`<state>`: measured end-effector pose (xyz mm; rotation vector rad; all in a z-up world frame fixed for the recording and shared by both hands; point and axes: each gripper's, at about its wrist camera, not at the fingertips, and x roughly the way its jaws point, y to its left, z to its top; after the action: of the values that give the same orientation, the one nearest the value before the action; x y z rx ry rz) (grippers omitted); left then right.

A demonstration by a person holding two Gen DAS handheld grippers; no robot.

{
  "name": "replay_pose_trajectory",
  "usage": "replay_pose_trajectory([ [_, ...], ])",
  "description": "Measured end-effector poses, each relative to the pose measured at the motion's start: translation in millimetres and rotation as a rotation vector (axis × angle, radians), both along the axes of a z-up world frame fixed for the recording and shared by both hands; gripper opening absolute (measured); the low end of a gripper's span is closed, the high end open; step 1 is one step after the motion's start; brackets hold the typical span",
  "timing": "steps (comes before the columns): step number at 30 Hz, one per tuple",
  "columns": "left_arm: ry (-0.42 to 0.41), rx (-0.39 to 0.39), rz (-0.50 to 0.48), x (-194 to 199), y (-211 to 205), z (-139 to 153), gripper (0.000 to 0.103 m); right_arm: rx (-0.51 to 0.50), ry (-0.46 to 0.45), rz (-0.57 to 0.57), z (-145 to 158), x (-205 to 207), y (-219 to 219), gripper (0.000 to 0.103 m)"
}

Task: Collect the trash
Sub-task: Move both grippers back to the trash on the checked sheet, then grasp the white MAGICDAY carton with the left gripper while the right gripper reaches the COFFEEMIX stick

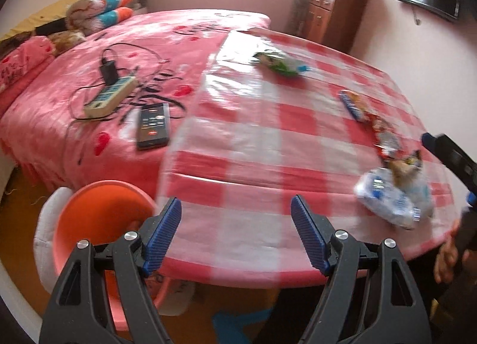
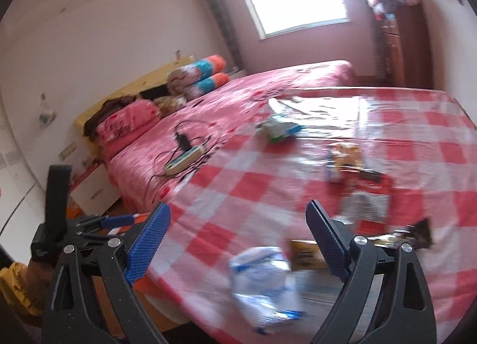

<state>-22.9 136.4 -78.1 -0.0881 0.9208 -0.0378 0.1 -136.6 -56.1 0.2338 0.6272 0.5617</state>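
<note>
Several pieces of trash lie on a red and white checked table [image 1: 253, 141]. A crumpled white and blue plastic wrapper [image 1: 390, 197] lies near the table's front right edge; in the right wrist view it [image 2: 262, 278] lies between and just ahead of my right gripper's open fingers. A green and white snack bag [image 1: 277, 62] [image 2: 278, 129] lies at the far side. Orange, blue and red wrappers [image 1: 366, 117] [image 2: 357, 177] lie at the right. My left gripper [image 1: 235, 233] is open and empty over the table's front edge. My right gripper [image 2: 238, 242] is open and empty.
An orange bin with a white liner [image 1: 98, 218] stands below the table's front left corner. A pink bed [image 1: 104, 81] behind the table holds a power strip [image 1: 110, 96], cables and a remote [image 1: 153, 126]. A wooden cabinet [image 1: 334, 12] stands at the back.
</note>
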Motion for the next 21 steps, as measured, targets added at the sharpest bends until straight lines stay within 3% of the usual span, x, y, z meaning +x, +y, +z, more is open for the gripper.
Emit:
replay_pose_trajectory([
  [8,0.038,-0.129,-0.146,-9,-54,7,0.077,-0.054,0.035,-0.160,-19,3,-62,0.091],
  [17,0.140,-0.245,-0.300,-11,-118,1,0.077,-0.071,0.092,-0.208,-36,11,-90,0.091],
  [21,0.161,-0.256,-0.313,-7,-134,-1,0.077,-0.071,0.102,-0.212,-40,11,-98,0.091],
])
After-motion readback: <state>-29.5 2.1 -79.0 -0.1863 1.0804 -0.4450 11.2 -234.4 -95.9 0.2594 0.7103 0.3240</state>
